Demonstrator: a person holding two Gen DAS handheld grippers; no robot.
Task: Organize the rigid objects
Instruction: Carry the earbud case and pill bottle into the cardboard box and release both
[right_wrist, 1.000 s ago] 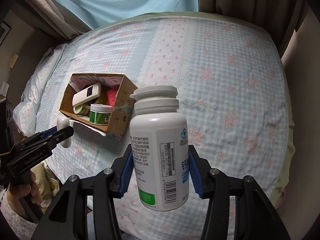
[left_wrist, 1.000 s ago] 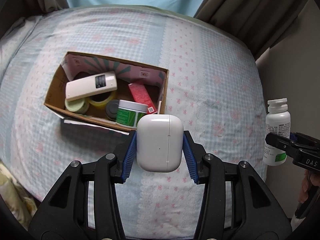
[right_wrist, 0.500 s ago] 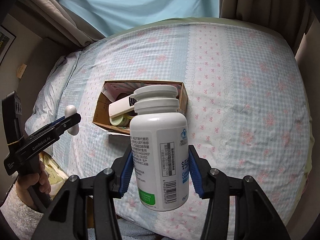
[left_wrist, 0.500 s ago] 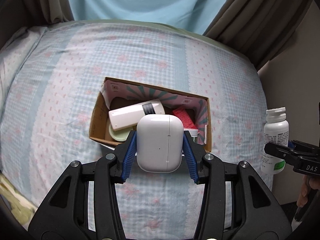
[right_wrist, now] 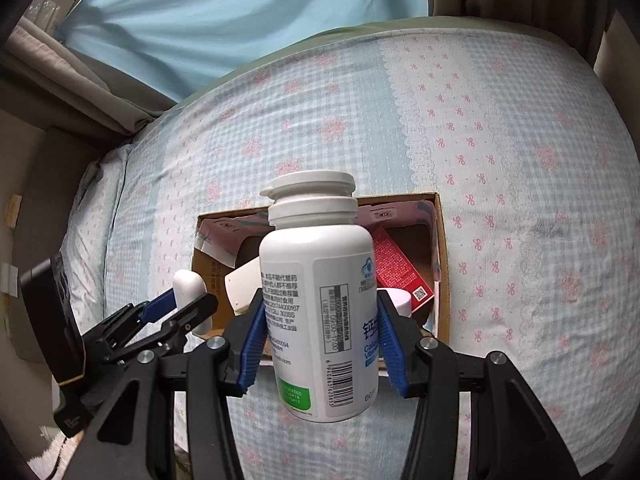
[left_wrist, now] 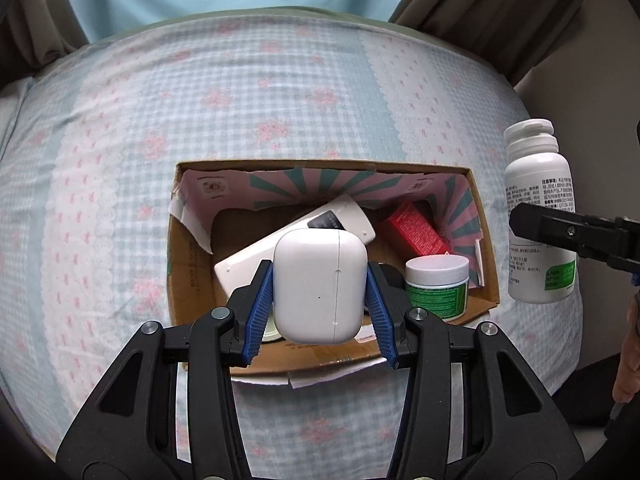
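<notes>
While left fingers (left_wrist: 319, 296) clamp the upright earbud case (left_wrist: 320, 284), right fingers (right_wrist: 320, 344) clamp the bottle (right_wrist: 316, 300) cap-up.

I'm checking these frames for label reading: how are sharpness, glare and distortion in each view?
Left wrist view: strong fisheye bowing of the bed, even soft light, earbud case crisp in the left tongs. Right wrist view: same bowing, dark corners, bottle sharp in the right tongs, barcode clear, small print hard to read, no harsh glare.
</notes>
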